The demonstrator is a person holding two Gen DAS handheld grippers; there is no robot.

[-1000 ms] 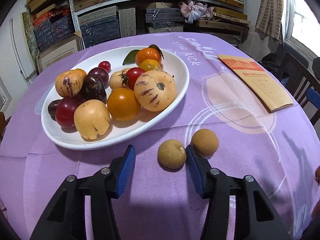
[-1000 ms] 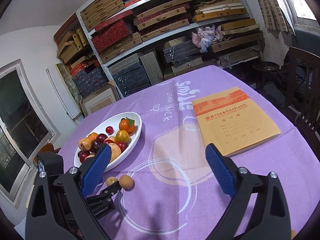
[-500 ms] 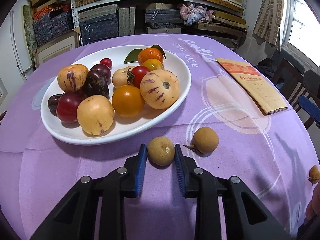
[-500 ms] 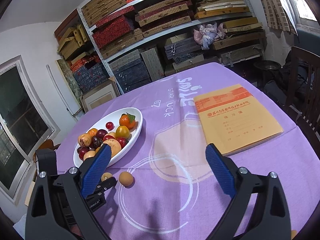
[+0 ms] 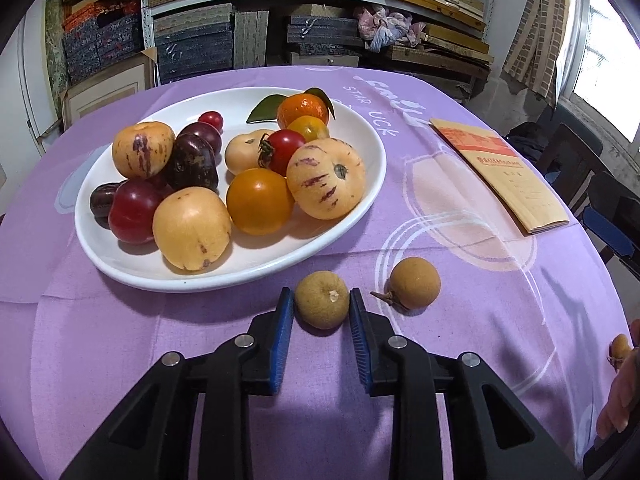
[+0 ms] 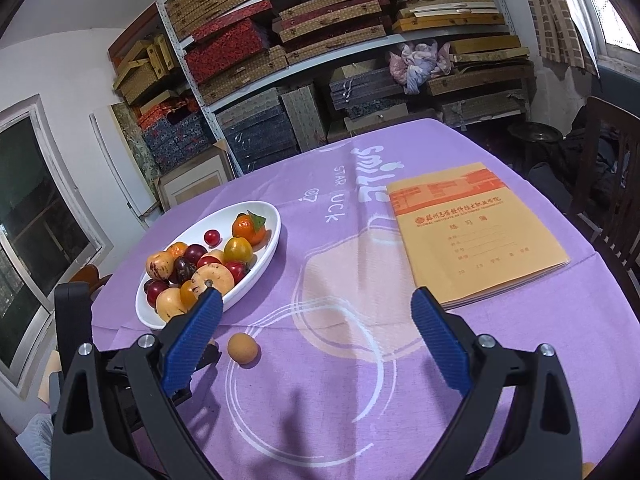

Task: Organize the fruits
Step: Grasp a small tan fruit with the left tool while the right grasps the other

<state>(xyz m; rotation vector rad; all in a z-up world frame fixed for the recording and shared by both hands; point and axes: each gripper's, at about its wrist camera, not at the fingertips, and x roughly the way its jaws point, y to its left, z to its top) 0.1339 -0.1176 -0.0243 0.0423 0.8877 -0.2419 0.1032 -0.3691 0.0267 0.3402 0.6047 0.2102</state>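
**Left wrist view: small brown fruit pinched between the pads, plate just beyond and to the left**

Left wrist view first, reading from the left. The white plate (image 5: pixel 362 196) sits toward the left edge of the table (image 5: pixel 100 340), heaped with tomatoes, plums and striped yellow fruit. Its near rim lies just beyond my left gripper (image 5: pixel 322 306) and a little to its left. That gripper is clenched on the greenish-brown fruit (image 5: pixel 321 299): both blue pads press its sides, and the fruit rests on the purple cloth, near the plate's rim but not touching it. The fruit is round, so it has no long axis to line up; its stem scar faces up toward me. Just to its right lies a second brown fruit (image 5: pixel 415 282) with a short stem pointing back at the held one, close beside it but apart from the right-hand pad. Further right, toward the right edge of the table, lies a yellow exercise book (image 5: pixel 504 176).

In the right wrist view my right gripper (image 6: pixel 316 330) hangs released, jaws wide with nothing between them, nearer the middle of the table.

My judgement: the move ahead turns on that short gap up and leftward over the rim. The left hand is the nearer one, and the bare porcelain at the plate's near edge looks like the landing spot.
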